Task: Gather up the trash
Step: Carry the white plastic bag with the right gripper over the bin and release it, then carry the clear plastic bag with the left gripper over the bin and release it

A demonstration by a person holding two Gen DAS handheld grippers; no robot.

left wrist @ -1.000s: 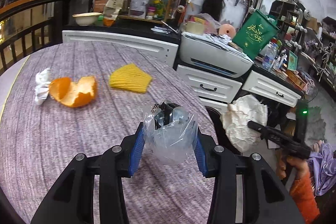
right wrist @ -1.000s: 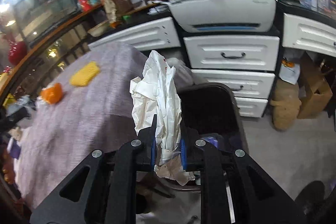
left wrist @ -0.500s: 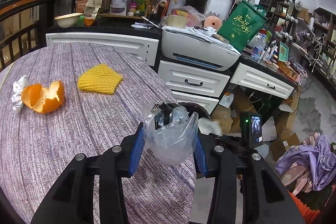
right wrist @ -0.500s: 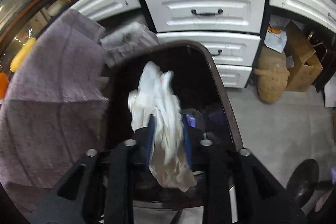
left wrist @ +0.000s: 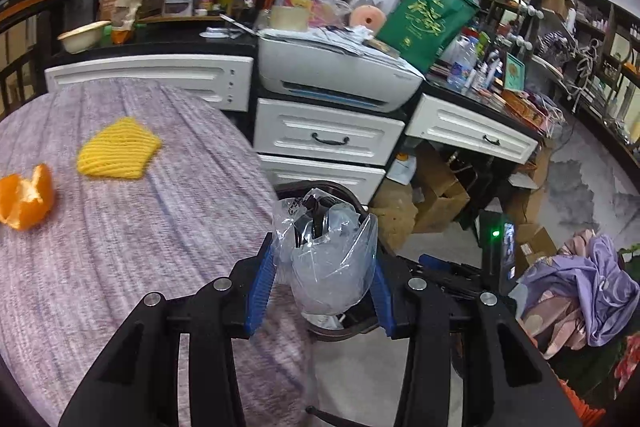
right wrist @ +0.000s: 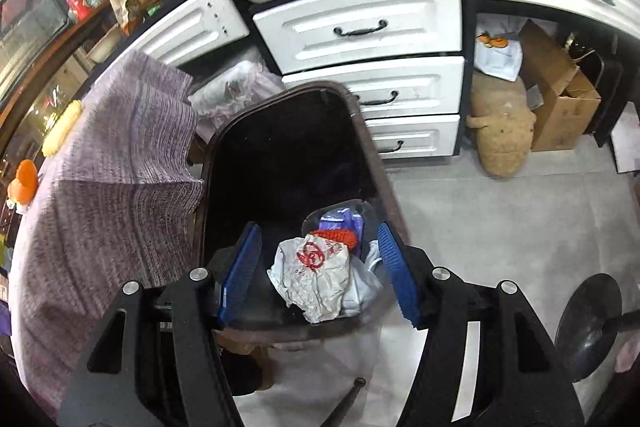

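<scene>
Jaws of your right gripper opening over the bin, crumpled wrapper loose between them, your left gripper clamped on a clear plastic bag.

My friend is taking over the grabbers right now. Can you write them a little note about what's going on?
Left gripper: shut on the crumpled clear plastic bag, near the table edge.
Right gripper: fingers opening over the dark bin, nothing between them.
Done: white crumpled paper wrapper with red print lies in the bin.
Left: bin the plastic bag, then the orange peel and yellow foam net on the purple tablecloth.
</scene>
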